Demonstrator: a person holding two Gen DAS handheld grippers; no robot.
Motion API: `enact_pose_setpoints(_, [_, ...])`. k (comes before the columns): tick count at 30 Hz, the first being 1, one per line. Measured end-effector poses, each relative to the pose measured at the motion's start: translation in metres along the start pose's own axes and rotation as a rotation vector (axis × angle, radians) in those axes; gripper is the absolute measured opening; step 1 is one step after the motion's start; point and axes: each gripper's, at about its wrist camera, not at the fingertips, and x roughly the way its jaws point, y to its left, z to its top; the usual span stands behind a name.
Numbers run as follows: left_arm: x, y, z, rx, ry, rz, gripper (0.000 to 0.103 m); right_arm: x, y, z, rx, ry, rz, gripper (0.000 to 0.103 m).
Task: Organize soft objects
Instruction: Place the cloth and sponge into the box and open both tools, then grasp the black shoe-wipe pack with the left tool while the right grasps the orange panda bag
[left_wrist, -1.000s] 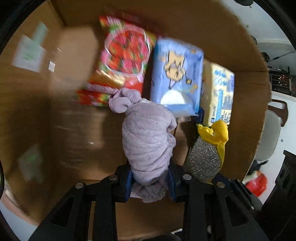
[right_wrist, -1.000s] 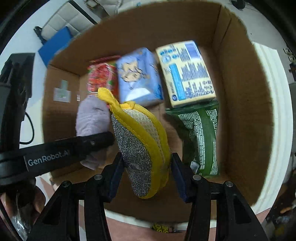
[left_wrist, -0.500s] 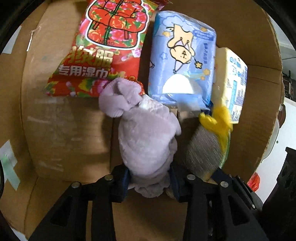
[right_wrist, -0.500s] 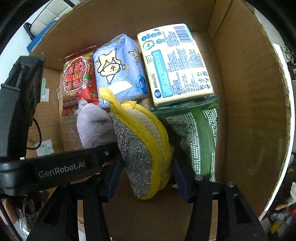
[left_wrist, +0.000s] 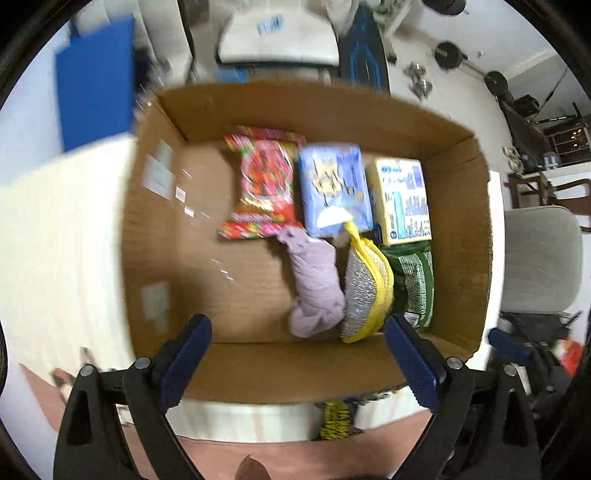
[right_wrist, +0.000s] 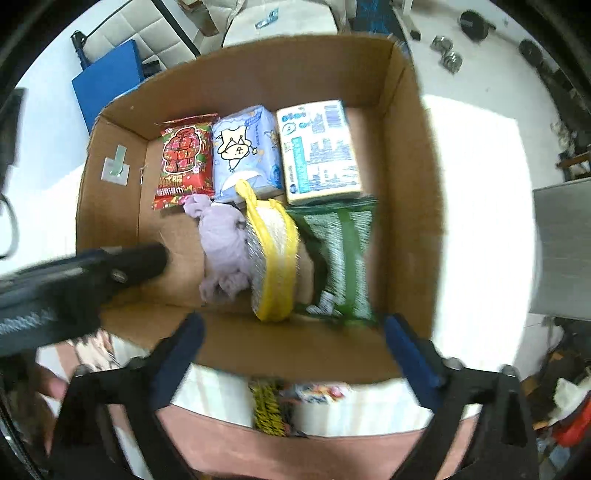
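Your left gripper (left_wrist: 297, 363): jaws opening wide, nothing between them, poised above near wall of cardboard box (left_wrist: 295, 369). Your right gripper (right_wrist: 291, 360): jaws opening wide too, empty, over same near wall. Inside box, nearest you: lilac cloth bundle (left_wrist: 317, 288) on floor, touching yellow-edged scrubber (left_wrist: 365, 288) standing on edge beside it; green packet (left_wrist: 413, 284) right of scrubber. Far row against back wall: red wipes pack (left_wrist: 264, 188), blue tissue pack (left_wrist: 334, 194), yellow tissue pack (left_wrist: 404, 201). Box left half bare cardboard.
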Motion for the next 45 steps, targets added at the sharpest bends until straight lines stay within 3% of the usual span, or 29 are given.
enact_pose_setpoints(6, [-0.038, -0.004, -0.035, -0.016, -0.174, 0.058, 0.096, -0.04, -0.012, -0.031, -0.011, -0.102, -0.035, 0.103])
enact_pose_setpoints(13, [-0.075, -0.011, -0.058, 0.002, -0.302, 0.109, 0.096, -0.081, -0.017, -0.065, -0.013, -0.217, -0.044, 0.103])
enact_pose_setpoints(24, [-0.095, -0.019, -0.086, -0.028, -0.343, 0.09, 0.096, -0.116, -0.021, -0.098, -0.047, -0.311, 0.02, 0.103])
enact_pose_setpoints(28, [-0.075, -0.023, -0.097, -0.036, -0.29, 0.11, 0.096, -0.108, -0.039, -0.112, -0.04, -0.304, 0.083, 0.103])
enact_pose_setpoints(30, [-0.056, -0.025, -0.104, -0.038, -0.249, 0.111, 0.096, -0.096, -0.052, -0.119, -0.028, -0.278, 0.069, 0.103])
enact_pose_setpoints(36, [0.046, -0.036, -0.127, -0.014, -0.014, 0.057, 0.095, -0.038, -0.096, -0.138, 0.068, -0.145, 0.091, 0.103])
enact_pose_setpoints(39, [0.098, -0.043, -0.137, 0.003, 0.114, 0.042, 0.082, -0.009, -0.114, -0.146, 0.136, -0.087, 0.106, 0.103])
enact_pose_setpoints(45, [0.164, -0.051, -0.15, -0.011, 0.238, 0.036, 0.081, 0.036, -0.137, -0.153, 0.281, -0.017, 0.207, 0.103])
